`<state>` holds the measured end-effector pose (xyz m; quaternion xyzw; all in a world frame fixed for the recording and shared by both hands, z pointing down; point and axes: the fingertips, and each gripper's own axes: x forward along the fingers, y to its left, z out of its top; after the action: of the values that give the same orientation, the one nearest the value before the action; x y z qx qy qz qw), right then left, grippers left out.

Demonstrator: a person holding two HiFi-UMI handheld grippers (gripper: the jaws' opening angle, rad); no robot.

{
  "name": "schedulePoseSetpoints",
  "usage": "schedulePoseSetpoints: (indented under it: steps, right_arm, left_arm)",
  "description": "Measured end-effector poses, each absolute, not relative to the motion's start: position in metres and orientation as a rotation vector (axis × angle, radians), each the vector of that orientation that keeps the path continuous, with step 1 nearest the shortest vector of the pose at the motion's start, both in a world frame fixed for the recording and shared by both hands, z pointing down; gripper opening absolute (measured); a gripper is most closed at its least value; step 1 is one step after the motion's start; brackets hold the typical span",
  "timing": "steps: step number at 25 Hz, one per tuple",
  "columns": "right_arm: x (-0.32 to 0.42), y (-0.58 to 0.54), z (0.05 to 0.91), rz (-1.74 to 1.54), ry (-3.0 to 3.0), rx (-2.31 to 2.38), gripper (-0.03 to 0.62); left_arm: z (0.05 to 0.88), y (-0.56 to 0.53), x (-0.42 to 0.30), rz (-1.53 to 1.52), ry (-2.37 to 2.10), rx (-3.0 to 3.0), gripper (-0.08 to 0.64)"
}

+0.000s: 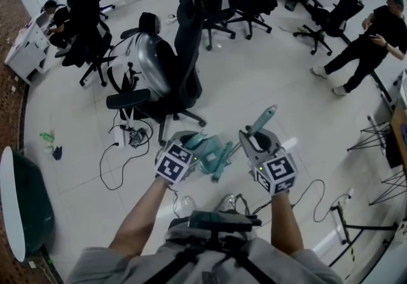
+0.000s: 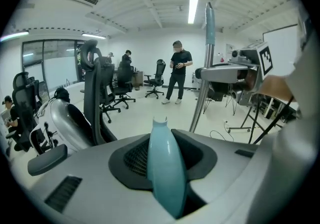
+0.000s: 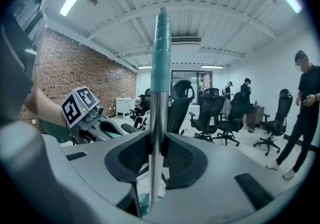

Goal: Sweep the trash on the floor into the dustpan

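Head view: my left gripper (image 1: 194, 149) carries the teal dustpan (image 1: 216, 154) and my right gripper (image 1: 249, 138) the broom (image 1: 259, 122), both clear of the floor (image 1: 254, 86). Scraps (image 1: 48, 138) lie well off to the left, so I judge sweeping is not begun.

Left gripper view: the jaws pinch the dustpan by its handle.

Right gripper view: the jaws clamp the broom's metal shaft (image 3: 157, 118). Neither gripper view shows the scraps.
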<state>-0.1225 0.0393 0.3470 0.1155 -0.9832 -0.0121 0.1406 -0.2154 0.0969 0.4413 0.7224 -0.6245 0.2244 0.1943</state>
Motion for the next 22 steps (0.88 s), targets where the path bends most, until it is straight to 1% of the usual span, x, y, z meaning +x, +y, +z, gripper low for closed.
schedulePoseSetpoints:
  steps: [7,14,19,22]
  right_arm:
    - [-0.052,-0.018,0.367,0.036,-2.799,0.451,0.089]
    - [0.032,-0.083,0.395,0.116,-2.704,0.709,0.088]
    - [0.067,-0.120,0.413,0.114,-2.588,0.901,0.087]
    - [0.104,-0.134,0.426,0.071,-2.504,1.037,0.089]
  left_arm:
    - [0.468,0.045,-0.166,0.768,-1.660,2.058,0.120]
    - [0.487,-0.016,-0.143,0.822,-1.558,2.130,0.120]
    - [0.514,-0.069,-0.128,0.858,-1.388,2.247,0.120]
    - [0.537,-0.094,-0.108,0.895,-1.247,2.311,0.121]
